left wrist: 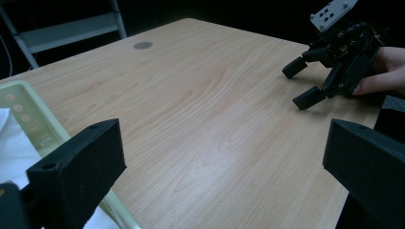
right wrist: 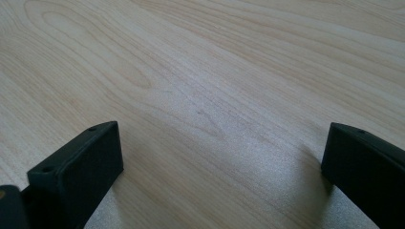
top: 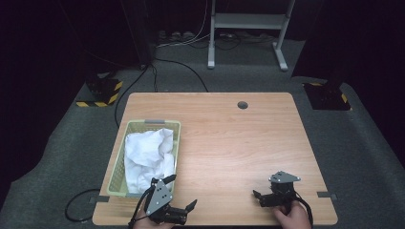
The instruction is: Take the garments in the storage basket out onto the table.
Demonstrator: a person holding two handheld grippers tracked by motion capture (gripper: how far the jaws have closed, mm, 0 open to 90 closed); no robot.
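A pale green basket [top: 123,151] stands on the left of the wooden table [top: 229,138] and holds a crumpled white cloth [top: 148,155]. My left gripper [top: 180,193] hovers at the front edge just right of the basket's near corner, open, with nothing between its jaws. In the left gripper view its gripper [left wrist: 222,162] spans bare wood, with the basket rim [left wrist: 29,112] and a bit of cloth [left wrist: 9,148] at the left. My right gripper [top: 259,198] rests low at the front right, open and empty. The left gripper view shows that right gripper [left wrist: 300,85] pointing left. The right gripper view has its gripper [right wrist: 222,162] wide over bare wood [right wrist: 200,71].
A round cable hole [top: 242,104] sits near the table's far edge. Beyond the table are a grey metal stand [top: 248,28], floor cables [top: 186,67] and hazard-striped bases [top: 102,93]. Bare wood stretches between the basket and the right gripper.
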